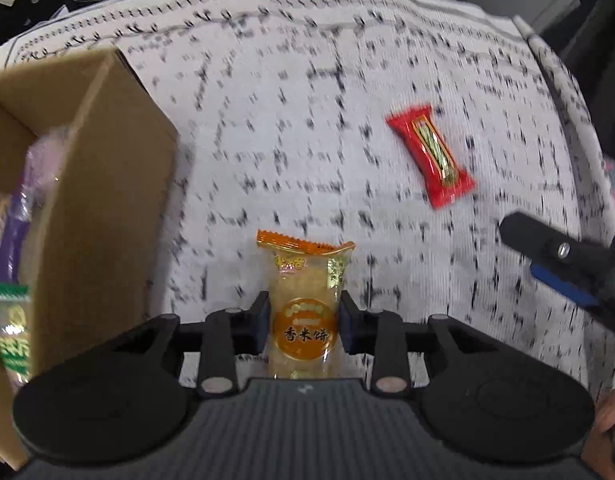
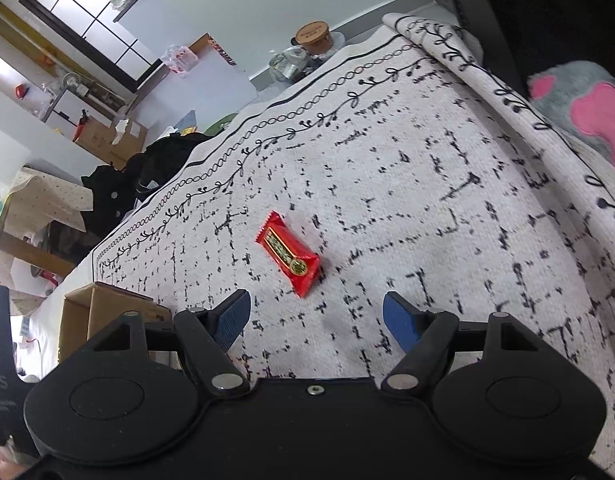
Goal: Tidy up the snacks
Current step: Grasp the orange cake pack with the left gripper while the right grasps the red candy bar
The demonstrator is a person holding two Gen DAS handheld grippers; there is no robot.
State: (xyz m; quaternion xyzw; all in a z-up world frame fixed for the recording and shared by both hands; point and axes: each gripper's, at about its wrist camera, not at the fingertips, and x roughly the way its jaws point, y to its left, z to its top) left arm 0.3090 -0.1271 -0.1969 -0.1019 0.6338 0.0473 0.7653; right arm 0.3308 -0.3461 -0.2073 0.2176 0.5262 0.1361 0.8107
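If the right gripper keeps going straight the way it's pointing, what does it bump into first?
Probably the bare patterned cloth. The right gripper is open and empty, and the red snack packet lies just ahead, slightly left of its centre line, so it might brush that; depth is hard to judge.
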